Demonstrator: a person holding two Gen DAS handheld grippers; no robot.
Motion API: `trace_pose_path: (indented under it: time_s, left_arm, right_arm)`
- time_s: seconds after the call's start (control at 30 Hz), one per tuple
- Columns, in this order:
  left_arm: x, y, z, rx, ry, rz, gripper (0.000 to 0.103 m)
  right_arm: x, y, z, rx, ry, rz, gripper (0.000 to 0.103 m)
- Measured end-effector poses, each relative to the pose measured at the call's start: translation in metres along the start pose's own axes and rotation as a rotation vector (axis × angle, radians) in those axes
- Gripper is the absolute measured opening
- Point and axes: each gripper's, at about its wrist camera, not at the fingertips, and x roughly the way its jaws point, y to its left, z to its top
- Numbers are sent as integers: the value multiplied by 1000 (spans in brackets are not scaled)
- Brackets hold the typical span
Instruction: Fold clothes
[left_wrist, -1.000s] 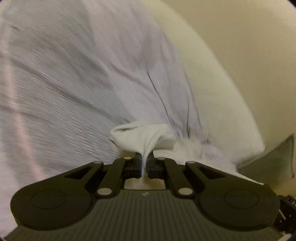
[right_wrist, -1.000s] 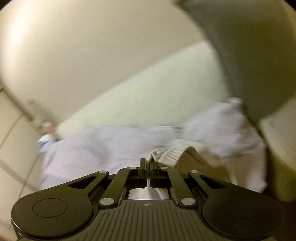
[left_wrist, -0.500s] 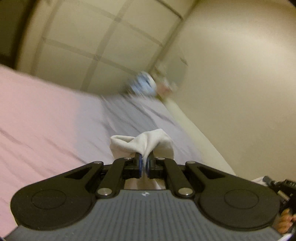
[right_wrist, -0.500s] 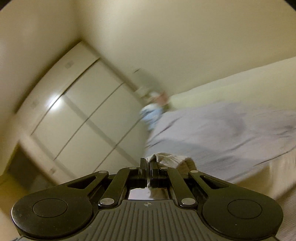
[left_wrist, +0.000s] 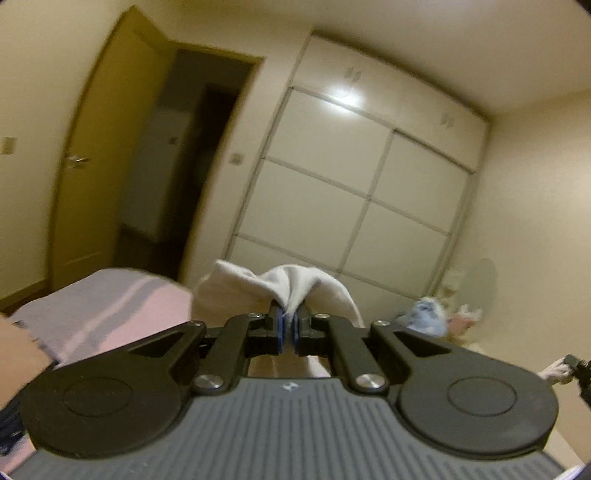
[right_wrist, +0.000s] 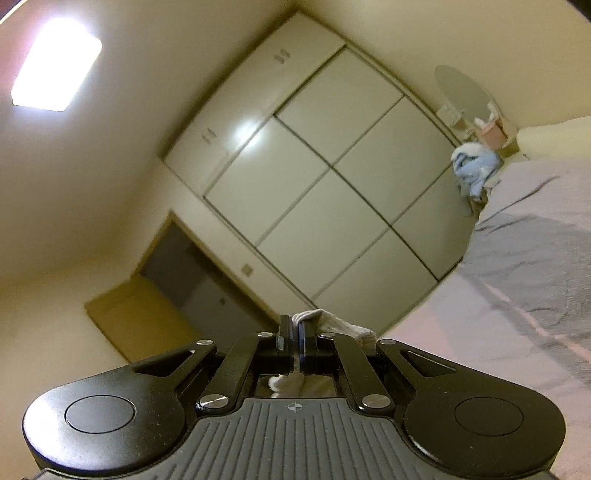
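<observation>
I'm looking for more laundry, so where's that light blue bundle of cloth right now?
The light blue bundle is at the far end of the bed, upper right in the right wrist view, beside the wardrobe.

A: Any words, brand names or numbers to read here?
B: None. The left gripper (left_wrist: 289, 325) body shows a small pale mark, the right gripper (right_wrist: 296, 341) body a crosshair symbol; neither is lettering.
</observation>
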Motion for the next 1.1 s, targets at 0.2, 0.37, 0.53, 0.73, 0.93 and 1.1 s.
trace_pose_path:
  time_s: [0.2,0.37,0.53,0.73,0.93,1.1]
  left_arm:
    - [54,22,-90,24,334,198,10]
    - [67,25,-188,41,566,338,10]
    - [41,21,-234,-53,639,349,10]
    - [-15,31,-256,-9,596,380,13]
    - [-44,5,-282,50,576,423,19]
    - [-73,-12,-300,59,581,463,20]
  right_arm:
    - [71,-28,-49,-41,282,-284,58]
    - [58,-103,-129,-72,472,-472,58]
    - [6,-141,-208,-257,664,-493,58]
    - [-42,-154,-294,-303,838,-443,58]
    - [-71,-148,-310,-361,901,-397,58]
    - [-100,-136,-316,-402,934,-418,58]
